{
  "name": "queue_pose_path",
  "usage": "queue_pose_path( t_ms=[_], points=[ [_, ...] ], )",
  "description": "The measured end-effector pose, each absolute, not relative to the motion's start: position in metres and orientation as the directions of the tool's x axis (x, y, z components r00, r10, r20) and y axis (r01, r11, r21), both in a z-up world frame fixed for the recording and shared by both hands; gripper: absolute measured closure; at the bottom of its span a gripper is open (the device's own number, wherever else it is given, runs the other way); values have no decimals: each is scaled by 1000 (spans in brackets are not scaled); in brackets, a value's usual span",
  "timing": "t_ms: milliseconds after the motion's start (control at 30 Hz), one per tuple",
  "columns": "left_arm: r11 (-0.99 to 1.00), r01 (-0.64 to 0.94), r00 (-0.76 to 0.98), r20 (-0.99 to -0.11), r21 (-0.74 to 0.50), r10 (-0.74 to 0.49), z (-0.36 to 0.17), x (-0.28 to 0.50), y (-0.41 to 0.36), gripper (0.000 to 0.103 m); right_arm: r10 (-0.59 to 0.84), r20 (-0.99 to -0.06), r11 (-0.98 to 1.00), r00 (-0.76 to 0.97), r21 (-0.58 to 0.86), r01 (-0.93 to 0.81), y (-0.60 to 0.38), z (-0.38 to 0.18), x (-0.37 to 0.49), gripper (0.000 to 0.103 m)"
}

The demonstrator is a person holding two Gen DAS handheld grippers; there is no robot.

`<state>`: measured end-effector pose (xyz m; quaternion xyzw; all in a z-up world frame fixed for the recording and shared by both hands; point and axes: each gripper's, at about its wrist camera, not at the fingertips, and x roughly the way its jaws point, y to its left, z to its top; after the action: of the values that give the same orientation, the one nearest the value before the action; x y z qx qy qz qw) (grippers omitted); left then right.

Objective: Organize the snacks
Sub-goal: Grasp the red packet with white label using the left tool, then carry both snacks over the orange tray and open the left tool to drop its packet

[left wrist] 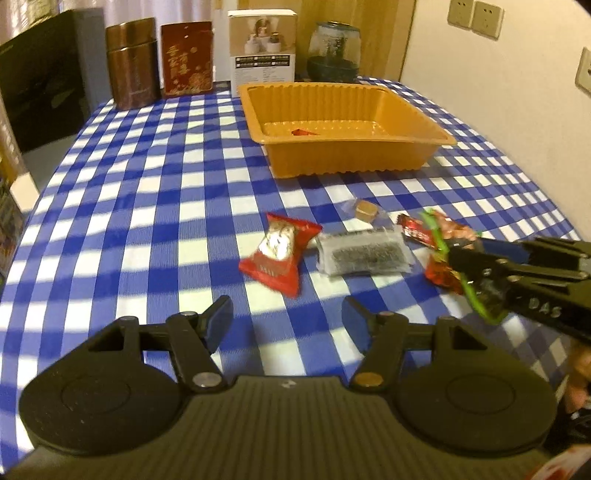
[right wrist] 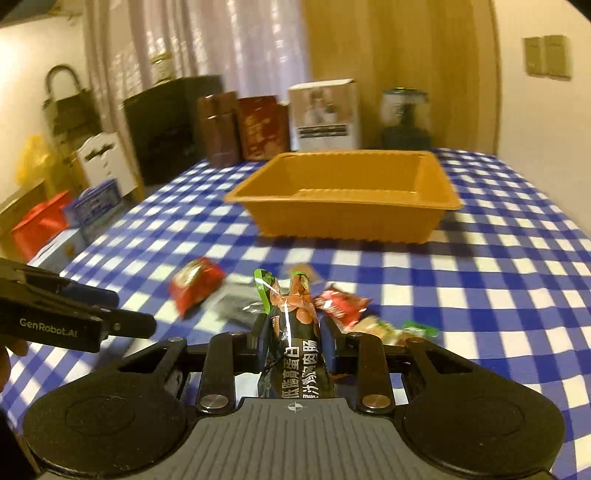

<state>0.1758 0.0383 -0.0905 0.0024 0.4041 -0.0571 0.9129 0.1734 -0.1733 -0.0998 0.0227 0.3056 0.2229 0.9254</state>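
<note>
An orange tray (left wrist: 354, 155) stands on the blue checked table, with one small red snack (left wrist: 303, 132) inside; it also shows in the right wrist view (right wrist: 343, 218). My right gripper (right wrist: 293, 339) is shut on a black, green-edged sausage packet (right wrist: 291, 332), held above the table; the gripper shows from the side in the left wrist view (left wrist: 476, 266). My left gripper (left wrist: 286, 321) is open and empty, just short of a red snack bag (left wrist: 279, 253) and a clear packet of dark snack (left wrist: 364, 254). A small brown sweet (left wrist: 365, 211) and red wrappers (left wrist: 417, 230) lie nearby.
At the table's far edge stand a brown tin (left wrist: 133, 64), a red box (left wrist: 187, 59), a white box (left wrist: 263, 46) and a glass globe (left wrist: 334, 51). A black box (left wrist: 40, 77) sits at the far left. Wall sockets (left wrist: 476, 16) are on the right wall.
</note>
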Motion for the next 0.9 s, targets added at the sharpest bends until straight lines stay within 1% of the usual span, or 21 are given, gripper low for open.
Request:
queue_pose_path(
  t_ms=[133, 233, 300, 533, 633, 700, 900],
  points=[
    [992, 127, 672, -734, -13, -96, -96, 198, 43, 41, 416, -550, 907, 724, 193, -375, -177, -102, 179, 73],
    [989, 145, 670, -735, -6, -103, -102, 214, 45, 44, 418, -552, 907, 722, 200, -372, -177, -104, 182, 73],
    [987, 161, 670, -735, 4, -107, -105, 221, 44, 49, 418, -554, 907, 720, 205, -369, -177, -105, 184, 73],
    [977, 211, 676, -726, 26, -127, -113, 237, 37, 60, 407, -565, 912, 718, 215, -348, -178, -110, 189, 73],
    [975, 219, 672, -728, 26, -131, -115, 241, 35, 67, 402, -571, 915, 716, 217, -341, -179, -112, 191, 73],
    [974, 225, 667, -733, 32, -130, -116, 242, 34, 76, 401, -572, 915, 716, 218, -339, -178, -112, 191, 73],
    [976, 215, 662, -739, 21, -129, -114, 237, 34, 81, 403, -571, 914, 715, 222, -338, -176, -112, 191, 73]
  ],
)
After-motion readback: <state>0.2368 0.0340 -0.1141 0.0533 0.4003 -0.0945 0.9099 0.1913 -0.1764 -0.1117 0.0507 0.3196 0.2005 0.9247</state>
